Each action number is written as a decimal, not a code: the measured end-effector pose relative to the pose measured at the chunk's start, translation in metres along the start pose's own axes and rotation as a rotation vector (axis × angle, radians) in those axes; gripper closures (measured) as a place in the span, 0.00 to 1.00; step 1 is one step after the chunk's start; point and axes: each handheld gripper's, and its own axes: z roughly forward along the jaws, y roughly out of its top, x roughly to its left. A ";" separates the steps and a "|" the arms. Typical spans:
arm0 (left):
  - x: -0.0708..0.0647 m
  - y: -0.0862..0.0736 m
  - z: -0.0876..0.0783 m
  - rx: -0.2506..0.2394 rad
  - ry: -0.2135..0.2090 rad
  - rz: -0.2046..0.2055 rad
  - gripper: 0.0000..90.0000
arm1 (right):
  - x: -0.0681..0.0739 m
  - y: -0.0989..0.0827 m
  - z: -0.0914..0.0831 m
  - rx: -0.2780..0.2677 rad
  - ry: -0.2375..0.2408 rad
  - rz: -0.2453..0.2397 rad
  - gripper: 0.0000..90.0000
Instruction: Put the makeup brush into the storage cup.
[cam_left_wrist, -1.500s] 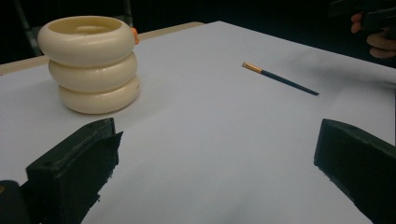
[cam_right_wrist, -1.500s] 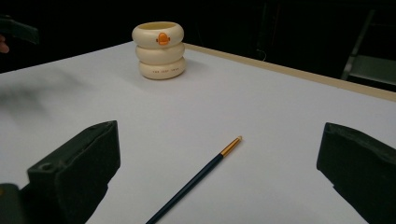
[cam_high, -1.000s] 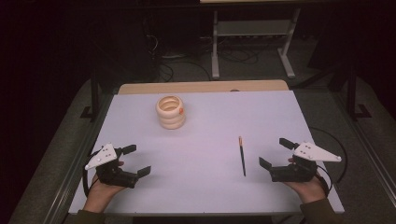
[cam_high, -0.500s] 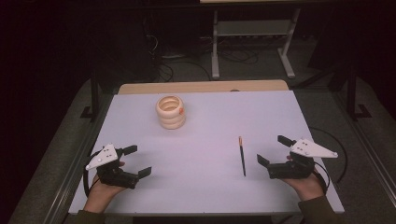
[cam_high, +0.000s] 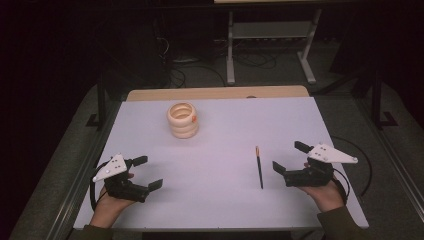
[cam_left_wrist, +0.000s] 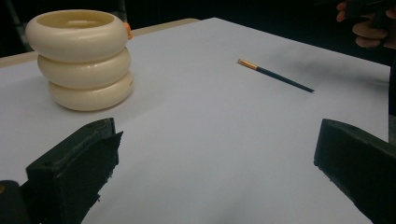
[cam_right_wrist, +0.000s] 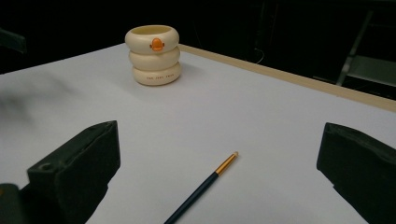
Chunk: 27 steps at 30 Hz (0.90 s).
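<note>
A cream holder (cam_high: 183, 120) shaped like three stacked rings, with a small orange mark, stands on the white table (cam_high: 225, 125) toward the back left; I see it too as the holder (cam_left_wrist: 79, 58) and the holder (cam_right_wrist: 155, 54). A thin dark brush (cam_high: 259, 166) with a gold ferrule lies flat right of centre, seen as the brush (cam_left_wrist: 275, 75) and the brush (cam_right_wrist: 201, 189). My left gripper (cam_high: 148, 172) rests open at the front left. My right gripper (cam_high: 290, 156) is open just right of the brush, apart from it.
A wooden strip (cam_high: 215, 93) borders the table's far edge. Behind it on the dark floor stand a metal stand (cam_high: 270, 40) and loose cables (cam_high: 185, 65). A cable (cam_high: 362, 160) trails from the right gripper over the table's right side.
My right gripper has crept slightly left toward the brush. The left gripper, brush and holder stay put.
</note>
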 end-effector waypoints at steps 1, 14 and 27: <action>0.000 0.000 0.000 0.002 0.000 0.002 0.00 | 0.000 0.001 0.000 0.002 0.003 0.010 0.00; 0.000 0.000 0.001 0.000 -0.002 -0.006 0.00 | -0.002 0.007 0.007 -0.002 0.014 0.009 0.00; 0.001 0.000 0.001 0.002 0.001 -0.007 0.00 | -0.003 0.011 0.012 0.017 0.013 0.011 0.00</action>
